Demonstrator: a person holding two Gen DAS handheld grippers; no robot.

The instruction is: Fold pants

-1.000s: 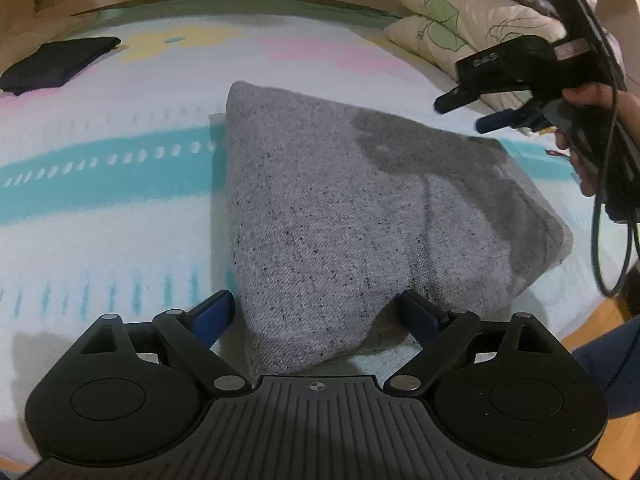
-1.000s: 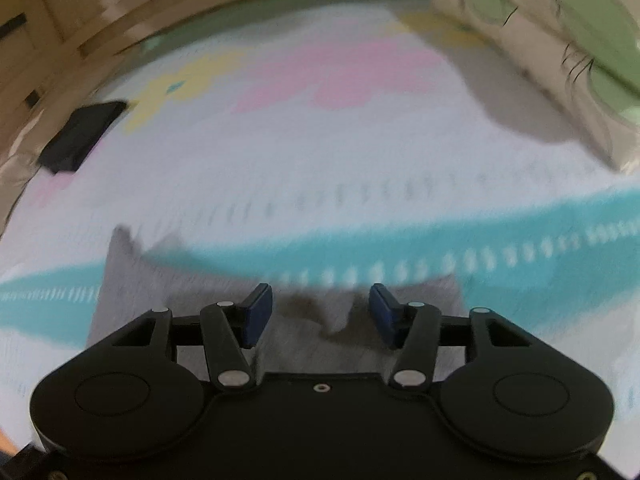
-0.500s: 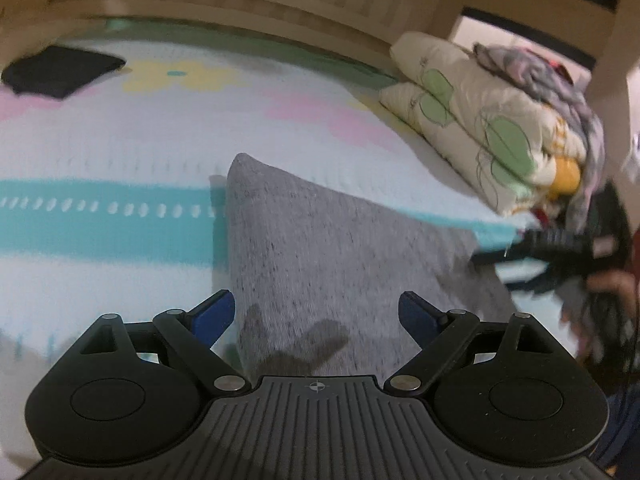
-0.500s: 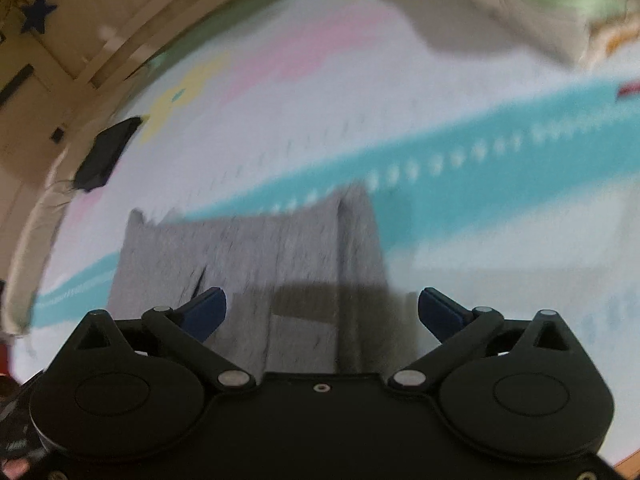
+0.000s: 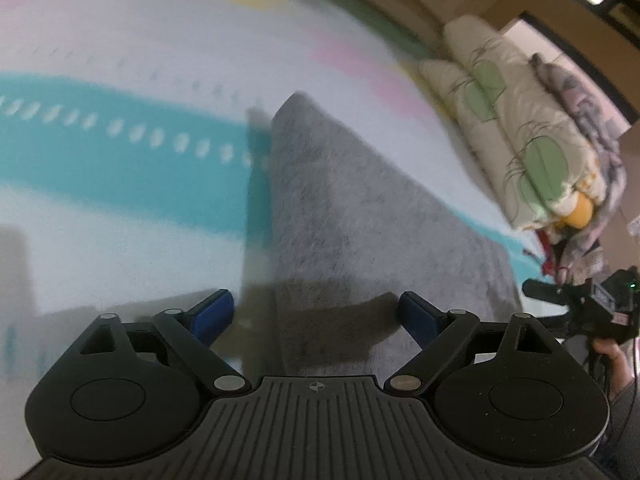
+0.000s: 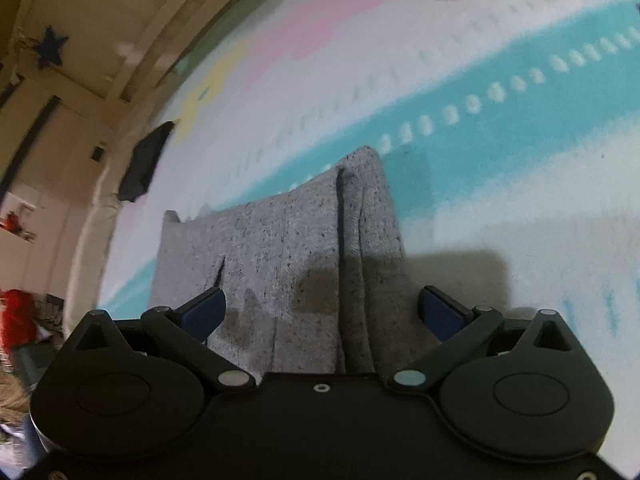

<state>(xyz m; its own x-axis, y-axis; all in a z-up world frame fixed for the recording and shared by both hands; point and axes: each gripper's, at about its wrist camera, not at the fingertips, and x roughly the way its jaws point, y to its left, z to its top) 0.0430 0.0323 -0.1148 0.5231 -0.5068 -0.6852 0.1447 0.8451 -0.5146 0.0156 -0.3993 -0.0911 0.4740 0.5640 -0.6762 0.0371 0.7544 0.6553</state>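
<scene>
Two grippers: both in view, each at the bottom of its own frame.
Left gripper [image 5: 314,314]: jaws spread wide, holding nothing; blue pads [image 5: 212,314] sit low in the frame, either side of the near edge of the pants.
Right gripper [image 6: 320,314]: jaws spread wide, holding nothing; blue pads [image 6: 440,314] frame the near end of the pants. Seen again at the right edge of the left view, held in a hand [image 5: 610,354].
Pants [image 5: 360,220]: grey speckled fabric, folded into a flat block on the bed, running from bottom centre up to mid-frame in both views. Right view shows a thick rolled edge [image 6: 360,248] on the right side of the block and a short slit at lower left.
Bed cover [image 5: 120,152]: white with a teal band of pale dots, pink and yellow patches farther up.
Dark cloth [image 6: 144,164]: on the cover, left of centre in the right view, well apart from the pants.
Quilts [image 5: 516,128]: cream with green leaf shapes, stacked at upper right of the left view.
Star [image 6: 50,50]: dark blue, on the wall, upper left of the right view.
Writing: none legible; blur hides fine detail.
</scene>
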